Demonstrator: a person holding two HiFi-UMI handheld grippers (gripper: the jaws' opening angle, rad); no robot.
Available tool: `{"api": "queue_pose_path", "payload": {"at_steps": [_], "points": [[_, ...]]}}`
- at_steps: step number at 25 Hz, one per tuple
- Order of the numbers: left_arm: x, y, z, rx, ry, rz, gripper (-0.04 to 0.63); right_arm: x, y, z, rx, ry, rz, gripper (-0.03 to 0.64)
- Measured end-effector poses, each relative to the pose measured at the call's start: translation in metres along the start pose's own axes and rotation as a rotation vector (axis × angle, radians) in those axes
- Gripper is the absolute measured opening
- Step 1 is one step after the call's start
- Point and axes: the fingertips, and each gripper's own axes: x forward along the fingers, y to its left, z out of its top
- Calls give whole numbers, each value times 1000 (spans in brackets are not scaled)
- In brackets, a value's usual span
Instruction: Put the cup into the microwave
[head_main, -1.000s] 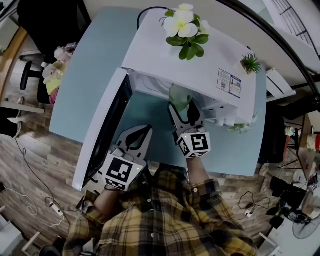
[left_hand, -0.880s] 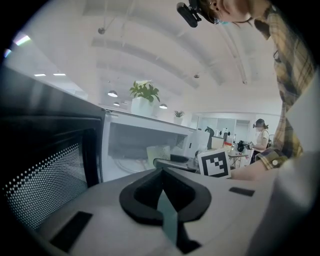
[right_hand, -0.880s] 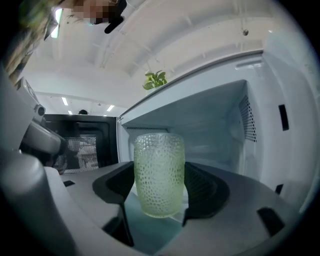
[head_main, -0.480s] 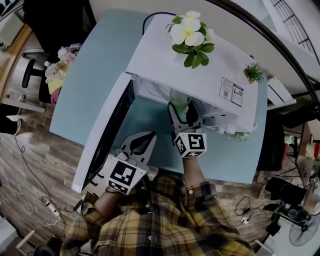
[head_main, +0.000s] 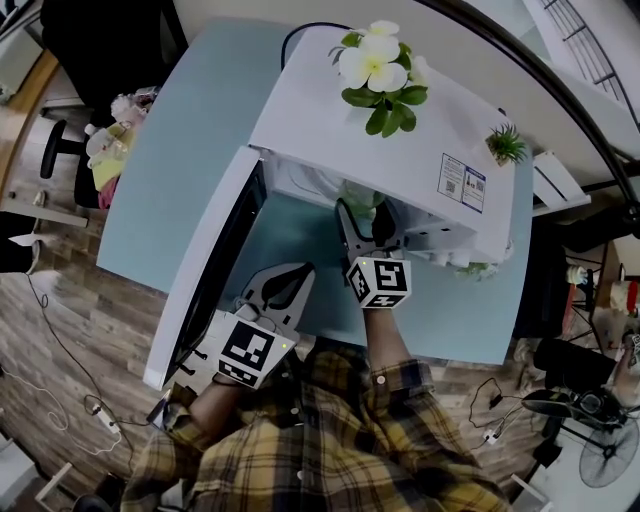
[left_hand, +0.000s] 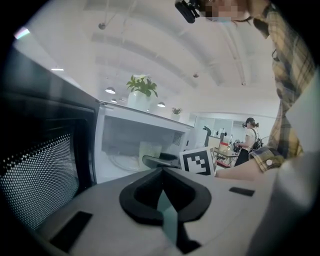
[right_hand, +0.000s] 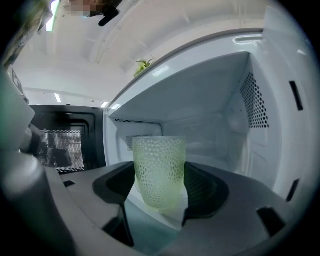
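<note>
A: State of the right hand-held gripper (head_main: 366, 214)?
B: It is clamping on the cup (right_hand: 159, 171). The jaws are sitting part open, one pad pressing each side, and the cup is standing upright between them.
A: Where's the cup?
B: Pale green, dimpled, sitting right at the mouth of the microwave (head_main: 400, 130), with the white inner walls showing behind it. The door (head_main: 212, 255) is standing wide open on the left.
A: Resting on the microwave's floor?
B: Cannot tell; the jaws are blocking the view under its base.
A: And the left hand-held gripper (head_main: 292, 276)?
B: Jaws lying together, gripping nothing, only a sliver of tabletop (head_main: 165, 170) showing through the slit. It is hovering over the blue tabletop beside the open door, near the right one but apart from it.
A: Anything hidden?
B: In the head view the microwave's top is covering most of the cup and the right jaw tips; only a green patch is peeking out. A flowering plant (head_main: 375, 62) and a small green plant (head_main: 503, 145) are standing on that top.
</note>
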Motion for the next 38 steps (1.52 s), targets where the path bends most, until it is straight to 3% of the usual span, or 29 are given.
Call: {"api": "queue_pose_path", "payload": {"at_steps": [19,22,28,31,33,38], "points": [[1,5,-2,-10,1,-10,-8,1,-2,-16,17,63,-28,311],[2,5,-1,-12,1,-13,-8,-2,-1,-18,-3,74,-38,253],[3,6,-2,-11,3,-13,-8,3,-3,-22,-16,102,-41,230],[3,7,-2,-14,2,-11,-8,5,-4,-26,-29,135,-54,160],[2,8,-2,-14,2,-7,-8,5,-4,-28,-29,152,-59,76],[0,10,-2,-17,1,-1,-8,5,-4,-29,-40,155,-61,43]]}}
